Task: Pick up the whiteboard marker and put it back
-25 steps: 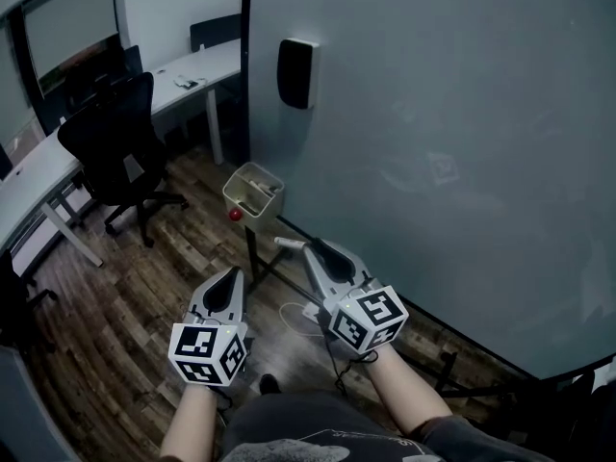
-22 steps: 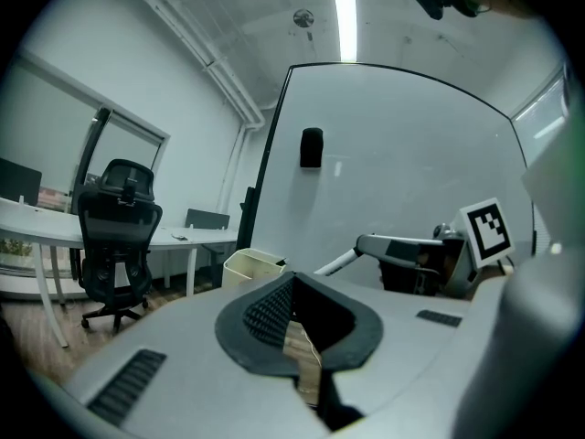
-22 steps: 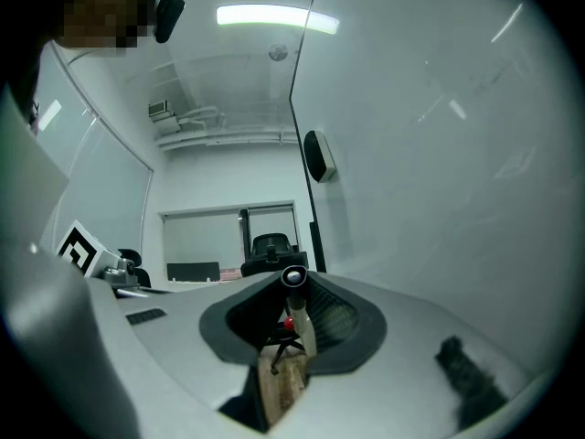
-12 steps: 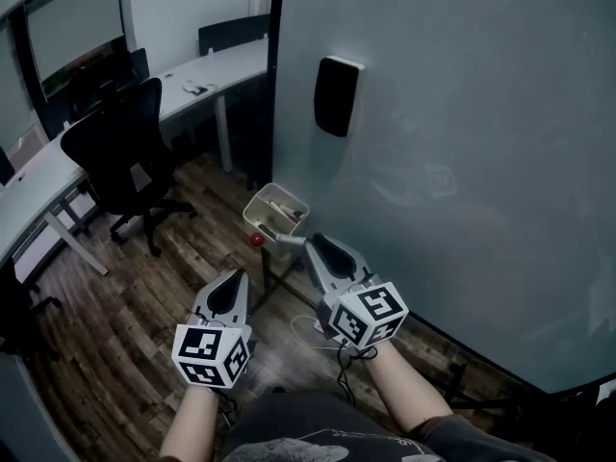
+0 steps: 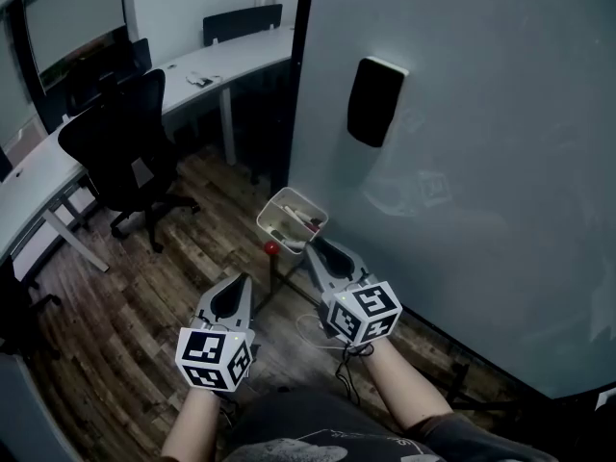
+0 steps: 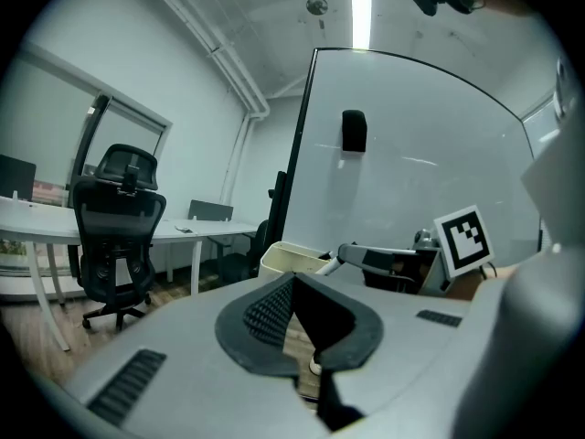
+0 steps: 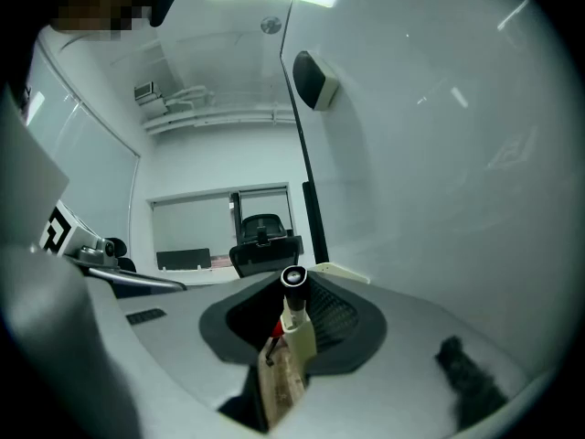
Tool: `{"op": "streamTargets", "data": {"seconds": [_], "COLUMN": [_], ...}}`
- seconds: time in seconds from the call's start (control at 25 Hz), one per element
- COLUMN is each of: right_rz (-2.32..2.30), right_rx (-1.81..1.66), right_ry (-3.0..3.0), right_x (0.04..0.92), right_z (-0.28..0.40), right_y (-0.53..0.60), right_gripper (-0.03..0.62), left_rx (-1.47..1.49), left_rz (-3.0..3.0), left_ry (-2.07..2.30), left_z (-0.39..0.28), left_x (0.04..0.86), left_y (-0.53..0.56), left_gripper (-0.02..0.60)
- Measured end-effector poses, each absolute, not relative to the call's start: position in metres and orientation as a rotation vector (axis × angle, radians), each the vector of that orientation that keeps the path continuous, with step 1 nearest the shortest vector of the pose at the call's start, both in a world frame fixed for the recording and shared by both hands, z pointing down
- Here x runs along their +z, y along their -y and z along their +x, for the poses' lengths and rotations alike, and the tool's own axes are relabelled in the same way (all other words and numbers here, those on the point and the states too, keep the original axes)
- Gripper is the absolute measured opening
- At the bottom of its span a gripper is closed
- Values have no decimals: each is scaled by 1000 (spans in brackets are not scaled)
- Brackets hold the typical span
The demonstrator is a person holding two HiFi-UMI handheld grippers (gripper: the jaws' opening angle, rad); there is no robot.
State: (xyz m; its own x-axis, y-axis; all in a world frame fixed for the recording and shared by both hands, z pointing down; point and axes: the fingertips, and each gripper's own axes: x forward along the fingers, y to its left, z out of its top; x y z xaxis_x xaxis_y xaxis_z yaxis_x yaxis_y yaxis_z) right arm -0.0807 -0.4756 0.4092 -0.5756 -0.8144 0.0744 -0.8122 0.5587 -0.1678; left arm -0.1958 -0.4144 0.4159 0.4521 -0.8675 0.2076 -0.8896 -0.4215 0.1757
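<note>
Whiteboard marker [image 7: 298, 335], right gripper view: it is clamped between the pads of my right gripper [image 7: 292, 283], dark end pointing forward, jaws closed down to its width. The whiteboard [image 7: 439, 154] fills the right of that view, with one black eraser [image 7: 315, 79] high up near its left edge.

Left gripper view: my left gripper [image 6: 292, 280] has its jaws brought together with nothing between them; only floor shows under the pads. Beyond them is the cream tray [image 6: 285, 252], and the right gripper reaches toward it, the marker's pale end just beside the tray's near rim.

Head view: both grippers are low in front of me. The left is well apart from the tray; the right has its tip at the tray's near rim. The tray hangs by the lower end of the whiteboard's left edge, with a red knob [image 5: 272, 248] just below it.

Status, as I judge it: the pick-up is done. Putting it back is left, since the marker is not yet inside the tray.

Count: 1 marker held, 2 grippers, 1 tray, 1 eraser, 1 red knob. The tray's contents are too small to count.
</note>
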Motion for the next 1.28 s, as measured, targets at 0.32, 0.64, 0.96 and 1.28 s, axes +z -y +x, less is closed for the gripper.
{"op": "streamTargets", "data": {"seconds": [0.32, 0.64, 0.96, 1.28], "right_rz": [-1476, -1469, -1480, -1466], "right_rx": [-275, -227, -232, -272], "right_ry": [-2781, -2791, -2776, -2755], "right_x": [422, 421, 418, 411], "right_z": [-88, -91, -78, -49], "right_y": [484, 477, 458, 408], "right_gripper": [84, 86, 107, 107], "left_rx": [138, 147, 149, 162], "left_rz": [2436, 2441, 2457, 2457], "left_ry": [1488, 1455, 1434, 1430], "left_z": [-200, -197, -180, -152], "left_x": [428, 436, 436, 429], "left_y": [424, 420, 405, 366], "left_gripper": [12, 12, 13, 12]}}
